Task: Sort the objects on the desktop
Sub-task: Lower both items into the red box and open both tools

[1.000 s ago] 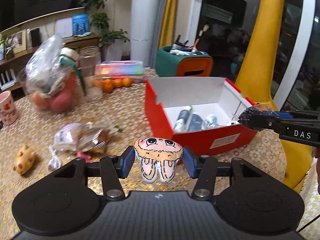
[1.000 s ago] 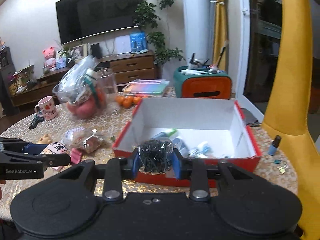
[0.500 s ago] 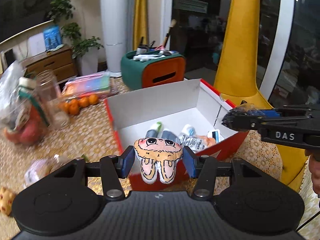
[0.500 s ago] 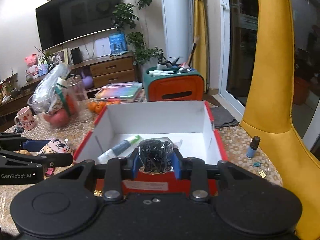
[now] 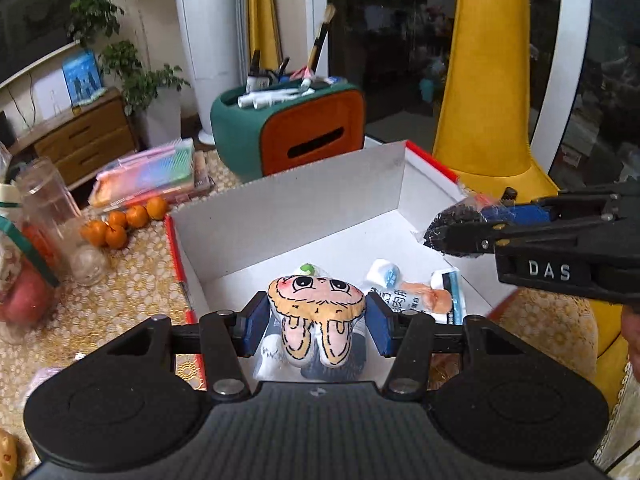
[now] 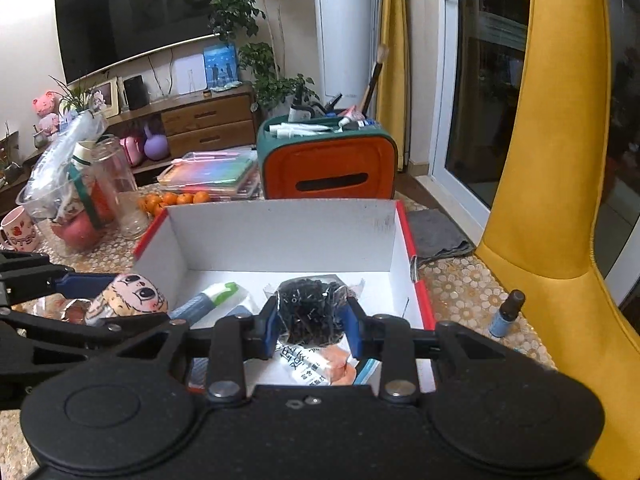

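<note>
My left gripper (image 5: 317,322) is shut on a small plush toy (image 5: 316,318) with a cartoon face, held over the near left part of the red box (image 5: 280,216) with white inside walls. The same toy (image 6: 128,296) shows at the left of the right wrist view. My right gripper (image 6: 311,320) is shut on a clear bag of small black parts (image 6: 310,308), above the box's (image 6: 280,232) near side. That bag (image 5: 448,232) also hangs over the box's right edge in the left wrist view. Tubes and packets (image 5: 416,292) lie on the box floor.
A green and orange holder (image 6: 328,164) with pens stands behind the box. Small oranges (image 6: 176,200), a colourful case (image 6: 212,172), a glass jar (image 6: 116,188) and bagged fruit (image 6: 76,216) sit at the left. A small bottle (image 6: 506,312) stands right of the box, by a yellow chair (image 6: 560,160).
Both grippers have moved forward over the red box, each keeping its load. The box now fills the middle of both views, and the left gripper has swung right, away from the table's left side.
</note>
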Tool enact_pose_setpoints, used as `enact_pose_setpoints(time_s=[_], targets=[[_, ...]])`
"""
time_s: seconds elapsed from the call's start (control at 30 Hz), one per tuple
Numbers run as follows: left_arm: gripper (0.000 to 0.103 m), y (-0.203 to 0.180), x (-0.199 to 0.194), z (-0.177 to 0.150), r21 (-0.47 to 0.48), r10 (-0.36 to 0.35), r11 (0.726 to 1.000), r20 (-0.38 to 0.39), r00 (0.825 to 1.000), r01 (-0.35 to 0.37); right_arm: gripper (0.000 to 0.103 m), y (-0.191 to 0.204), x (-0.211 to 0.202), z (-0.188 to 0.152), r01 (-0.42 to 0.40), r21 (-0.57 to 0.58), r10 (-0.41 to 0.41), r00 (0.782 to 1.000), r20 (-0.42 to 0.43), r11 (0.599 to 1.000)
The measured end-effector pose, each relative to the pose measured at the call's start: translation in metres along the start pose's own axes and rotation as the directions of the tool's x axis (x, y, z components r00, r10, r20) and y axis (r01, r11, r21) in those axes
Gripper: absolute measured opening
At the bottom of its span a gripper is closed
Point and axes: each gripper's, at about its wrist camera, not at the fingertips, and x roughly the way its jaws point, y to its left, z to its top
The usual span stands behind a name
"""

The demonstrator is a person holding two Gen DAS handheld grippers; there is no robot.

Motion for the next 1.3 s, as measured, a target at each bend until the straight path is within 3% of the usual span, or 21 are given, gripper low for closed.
enact_pose_setpoints(time_s=[0.27,0.53,1.03,1.3], targets=[[0.051,0.013,0.037,0.007,-0.060,-0.051,0.997,-0.063,0.997,0.047,0.032,-0.006,0.041,0.003,0.010,0.031,-0.008,0.998,-0.059,0.999],[0.051,0.016,0.059,0.007,-0.059,-0.076,0.996,-0.118,0.990,0.070,0.032,-0.006,0.070,-0.003,0.015,0.022,-0.012,0.989,-0.149,1.000],[0.052,0.015,0.078,0.001,-0.028,-0.088,0.996,-0.175,0.981,0.084,0.033,-0.001,0.089,-0.015,0.008,-0.025,-0.014,0.975,-0.223,1.000],[0.054,0.013,0.071,0.000,-0.012,-0.081,0.997,-0.162,0.983,0.080,0.037,-0.002,0.086,-0.015,-0.005,-0.032,-0.002,0.974,-0.227,0.999]])
